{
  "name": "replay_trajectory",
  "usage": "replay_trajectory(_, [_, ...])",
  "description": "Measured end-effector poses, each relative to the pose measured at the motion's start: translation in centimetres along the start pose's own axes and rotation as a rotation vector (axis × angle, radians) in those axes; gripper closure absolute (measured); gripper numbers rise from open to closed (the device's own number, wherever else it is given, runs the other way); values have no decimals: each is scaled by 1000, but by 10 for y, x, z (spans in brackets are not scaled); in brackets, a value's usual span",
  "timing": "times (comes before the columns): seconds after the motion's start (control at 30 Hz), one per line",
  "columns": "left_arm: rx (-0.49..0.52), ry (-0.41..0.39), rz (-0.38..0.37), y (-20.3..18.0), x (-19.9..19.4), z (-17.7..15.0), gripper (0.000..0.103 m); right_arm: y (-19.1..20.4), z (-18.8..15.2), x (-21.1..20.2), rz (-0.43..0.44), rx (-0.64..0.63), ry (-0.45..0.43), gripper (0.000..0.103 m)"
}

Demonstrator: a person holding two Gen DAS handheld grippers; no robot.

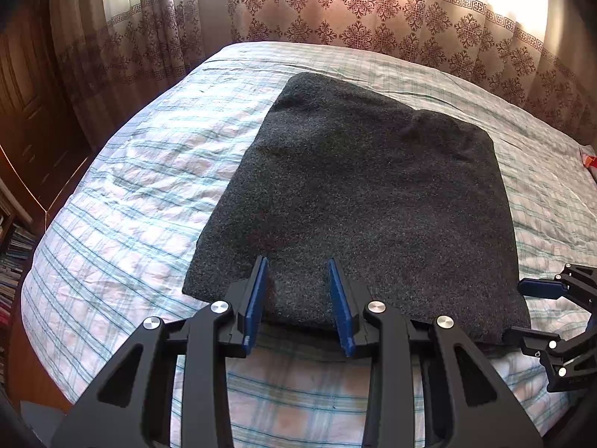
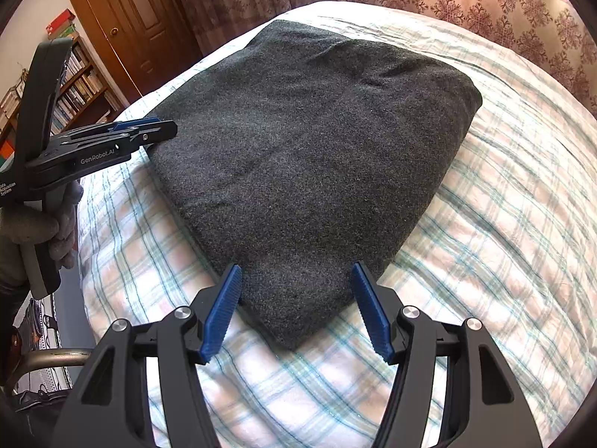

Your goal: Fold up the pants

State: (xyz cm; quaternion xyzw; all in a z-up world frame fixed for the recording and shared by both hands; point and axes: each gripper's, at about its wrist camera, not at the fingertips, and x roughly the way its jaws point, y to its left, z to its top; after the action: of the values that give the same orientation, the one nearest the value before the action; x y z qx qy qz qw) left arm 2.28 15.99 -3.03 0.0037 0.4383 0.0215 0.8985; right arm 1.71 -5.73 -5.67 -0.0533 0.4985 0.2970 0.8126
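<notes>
Dark folded pants (image 1: pixel 358 201) lie flat on a plaid bed (image 1: pixel 123 194). Both the left gripper (image 1: pixel 298 298) and the right gripper (image 2: pixel 296 306) hover with jaws spread at the pants' near edge, gripping nothing.

The folded pants (image 1: pixel 358 201) lie on the bed (image 1: pixel 123 216), near its front edge. The left gripper (image 1: pixel 298 280) sits at the pants' near edge, the right gripper (image 2: pixel 296 287) at their near right corner. Curtains (image 1: pixel 335 11) hang behind the bed; a door (image 2: pixel 127 18) and bookshelf (image 2: pixel 74 89) stand left.
</notes>
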Motion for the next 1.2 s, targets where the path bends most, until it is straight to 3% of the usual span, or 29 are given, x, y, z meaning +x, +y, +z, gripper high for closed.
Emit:
replay_trajectory(0.2, [-4,1,20,-3,-5,-3,69,18,-11,3,-84,-82,-4,35])
replay_trajectory(0.37, [3,-1,30,-3,-8,-6,69,12,-14,-4,-50,-49,-13,35])
replay_trajectory(0.57, [-22,-11,43,-2,-16,-7,68,7,-15,-32,11,-13,-96,35])
replay_trajectory(0.7, [-43,-30,90,-6,-29,-7,41,14,-15,-53,-54,-33,-187,35])
replay_trajectory(0.8, [-52,-60,149,-9,-41,-8,19,19,-15,-62,-117,-52,-237,16])
replay_trajectory(0.9, [-67,-113,265,-12,-57,-8,3,17,-11,-68,-165,-39,-269,11])
replay_trajectory(1.0, [-57,-162,318,-21,-74,-7,2,11,-10,-76,-179,-2,-298,7])
replay_trajectory(1.2, [-64,-93,256,-35,-81,-10,3,13,-11,-85,-236,-17,-329,5])
